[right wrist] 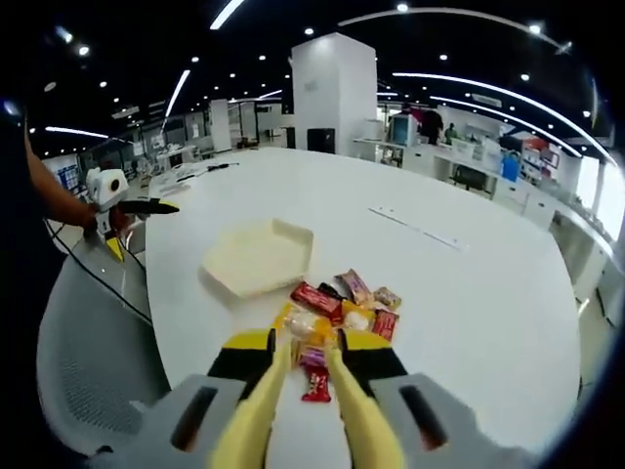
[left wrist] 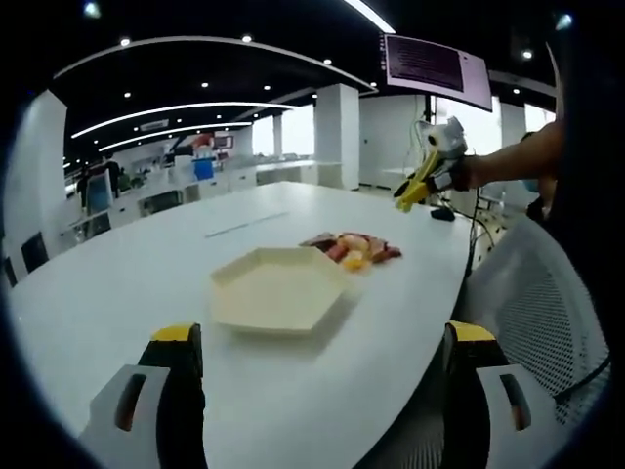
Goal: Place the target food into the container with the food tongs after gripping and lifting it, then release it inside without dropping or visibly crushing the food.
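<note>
Snack pile (right wrist: 337,313) lies on the bench (right wrist: 469,283), just right of the empty hexagonal container (right wrist: 256,256). Approach step: right gripper (right wrist: 311,376) tongs nearly closed, empty, above the pile. Left gripper (left wrist: 322,366) open, idle. Next: lower, pinch one piece gently.

1. Open-plan office, judging by the long white worktop (right wrist: 469,244) of meeting-table size.
2. Beyond the worktop, rows of desks with monitors and dark chairs (left wrist: 34,251).
3. Above the worktop, a dark ceiling with curved strip lights (left wrist: 176,107) and spotlights.
4. Past its far end, a white square column (right wrist: 332,93); a hanging screen (left wrist: 435,66) overhead.
5. Beside its near edge, a white mesh chair (left wrist: 552,313).
</note>
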A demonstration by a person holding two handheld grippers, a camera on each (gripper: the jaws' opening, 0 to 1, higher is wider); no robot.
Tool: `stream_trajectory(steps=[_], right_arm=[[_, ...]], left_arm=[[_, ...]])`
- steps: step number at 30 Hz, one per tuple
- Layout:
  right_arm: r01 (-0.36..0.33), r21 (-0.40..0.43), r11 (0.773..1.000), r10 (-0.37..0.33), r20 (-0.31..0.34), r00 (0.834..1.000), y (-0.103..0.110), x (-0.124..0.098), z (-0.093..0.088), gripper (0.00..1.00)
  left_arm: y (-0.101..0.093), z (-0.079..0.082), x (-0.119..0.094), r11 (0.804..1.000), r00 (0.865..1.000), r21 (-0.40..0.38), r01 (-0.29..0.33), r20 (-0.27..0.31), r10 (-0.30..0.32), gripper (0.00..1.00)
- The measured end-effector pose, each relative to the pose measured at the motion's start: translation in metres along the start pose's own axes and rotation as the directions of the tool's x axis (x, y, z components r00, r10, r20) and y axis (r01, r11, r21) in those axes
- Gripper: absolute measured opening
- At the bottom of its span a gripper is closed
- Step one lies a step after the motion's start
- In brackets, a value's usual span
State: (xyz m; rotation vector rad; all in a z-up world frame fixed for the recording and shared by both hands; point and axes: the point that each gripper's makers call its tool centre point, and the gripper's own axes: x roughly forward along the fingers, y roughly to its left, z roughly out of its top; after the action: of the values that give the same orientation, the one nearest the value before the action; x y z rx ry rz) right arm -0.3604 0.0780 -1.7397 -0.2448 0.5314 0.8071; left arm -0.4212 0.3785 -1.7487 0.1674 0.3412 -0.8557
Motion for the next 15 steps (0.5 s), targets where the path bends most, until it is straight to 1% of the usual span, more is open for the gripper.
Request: stream_trajectory(steps=[5,7,15], right_arm=[[-0.005,0.005,1.0,0.005,-0.032,0.999,0.002,0.01,-0.014,0.24],[0.001,0.005,1.0,0.0,-0.05,0.999,0.0,0.014,-0.022,0.24],[0.006,0.016,1.0,-0.005,-0.092,0.996,-0.004,0.032,-0.041,0.25]], left_arm=[[0.001,-0.001,0.0,1.0,1.0,-0.005,-0.004,-0.004,0.004,1.0],[0.001,-0.002,0.0,1.0,1.0,-0.008,-0.006,-0.009,0.006,1.0],[0.004,-0.002,0.0,1.0,1.0,-0.01,-0.017,-0.011,0.017,1.0]])
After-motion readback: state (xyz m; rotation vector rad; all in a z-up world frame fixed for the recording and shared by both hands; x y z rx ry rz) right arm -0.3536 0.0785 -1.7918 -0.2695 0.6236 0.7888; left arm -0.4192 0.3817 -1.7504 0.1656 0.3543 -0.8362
